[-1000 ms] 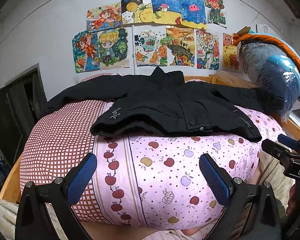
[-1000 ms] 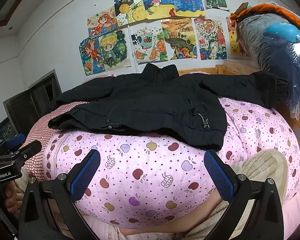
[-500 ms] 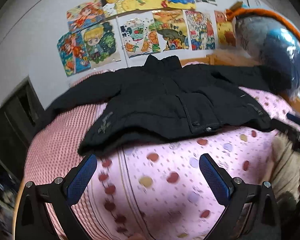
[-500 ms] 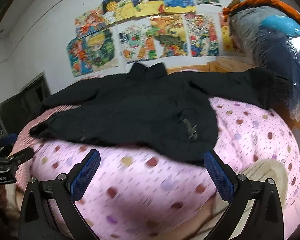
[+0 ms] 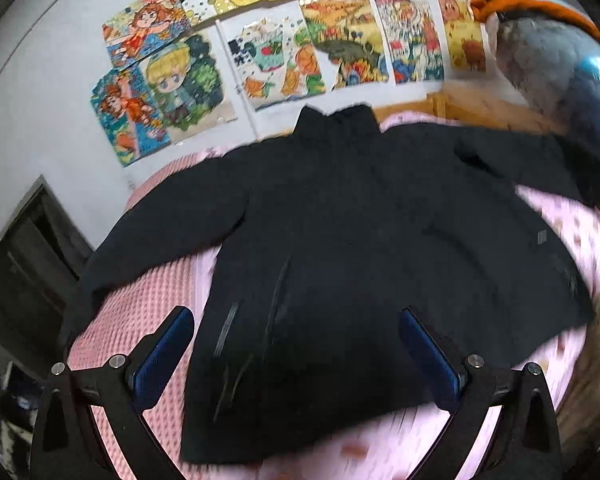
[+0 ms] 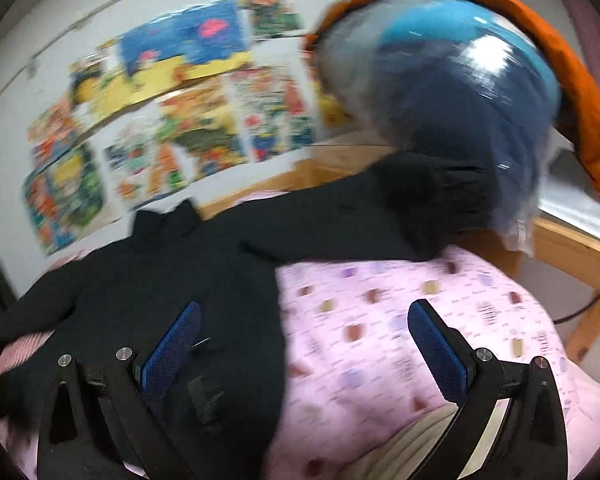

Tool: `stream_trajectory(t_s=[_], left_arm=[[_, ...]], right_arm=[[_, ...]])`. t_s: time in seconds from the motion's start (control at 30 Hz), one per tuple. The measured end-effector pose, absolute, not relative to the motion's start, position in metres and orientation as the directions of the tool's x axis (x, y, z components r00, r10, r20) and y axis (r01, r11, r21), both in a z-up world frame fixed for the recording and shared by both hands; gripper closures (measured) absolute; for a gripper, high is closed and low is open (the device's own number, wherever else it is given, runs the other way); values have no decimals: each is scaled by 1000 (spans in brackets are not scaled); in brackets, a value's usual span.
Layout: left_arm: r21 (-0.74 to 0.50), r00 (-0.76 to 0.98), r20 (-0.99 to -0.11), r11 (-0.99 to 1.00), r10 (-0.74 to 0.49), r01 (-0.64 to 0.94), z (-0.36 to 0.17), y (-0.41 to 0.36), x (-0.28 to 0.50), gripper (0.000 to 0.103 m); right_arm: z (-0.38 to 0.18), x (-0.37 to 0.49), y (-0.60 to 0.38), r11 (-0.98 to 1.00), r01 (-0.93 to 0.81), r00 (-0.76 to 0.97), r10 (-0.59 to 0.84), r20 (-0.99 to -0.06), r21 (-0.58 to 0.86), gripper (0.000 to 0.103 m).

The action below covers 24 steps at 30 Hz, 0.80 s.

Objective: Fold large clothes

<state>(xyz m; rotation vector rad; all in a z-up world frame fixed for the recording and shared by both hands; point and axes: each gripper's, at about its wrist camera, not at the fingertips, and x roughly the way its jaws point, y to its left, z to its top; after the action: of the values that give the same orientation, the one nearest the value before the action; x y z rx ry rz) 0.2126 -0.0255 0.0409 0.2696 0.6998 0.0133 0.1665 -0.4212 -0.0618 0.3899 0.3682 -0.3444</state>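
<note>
Left gripper [image 5: 296, 354]: blue-padded fingers [image 5: 164, 356] spread wide, holding nothing, poised over the lower body of the black jacket [image 5: 360, 248]. Jacket lies spread flat on the bed [image 5: 148, 304], collar toward 12 o'clock, sleeves out toward 9 and 3 o'clock.

Right gripper [image 6: 304, 354]: fingers [image 6: 438, 354] also wide apart and empty; the left one sits over the jacket's side edge, the right one over the pink fruit-print quilt [image 6: 420, 320]. One sleeve runs toward 1 o'clock, its cuff against a plastic-wrapped blue bundle [image 6: 452, 88]. Colourful drawings [image 5: 260, 52] cover the wall at 12 o'clock. View blurred.
</note>
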Motion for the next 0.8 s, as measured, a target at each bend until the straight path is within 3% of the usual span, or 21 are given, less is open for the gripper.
stream_trajectory(t_s=[0.2, 0.4, 0.57, 0.73, 0.8], left_arm=[[163, 742, -670, 972, -16, 168, 41, -65, 296, 0], [132, 703, -705, 957, -94, 260, 17, -125, 370, 0], [107, 683, -719, 951, -129, 291, -10, -173, 428, 0], [18, 636, -751, 957, -179, 291, -39, -208, 485, 0], [2, 624, -759, 958, -186, 288, -49, -216, 501, 0]], right_arm=[[-76, 178, -490, 738, 525, 825, -319, -467, 424, 1], [-90, 182, -523, 714, 593, 784, -405, -471, 373, 1], [-85, 203, -528, 785, 524, 820, -360, -445, 330, 1], [-97, 218, -545, 732, 405, 897, -202, -392, 549, 3], [-97, 224, -545, 715, 412, 900, -224, -374, 565, 12]])
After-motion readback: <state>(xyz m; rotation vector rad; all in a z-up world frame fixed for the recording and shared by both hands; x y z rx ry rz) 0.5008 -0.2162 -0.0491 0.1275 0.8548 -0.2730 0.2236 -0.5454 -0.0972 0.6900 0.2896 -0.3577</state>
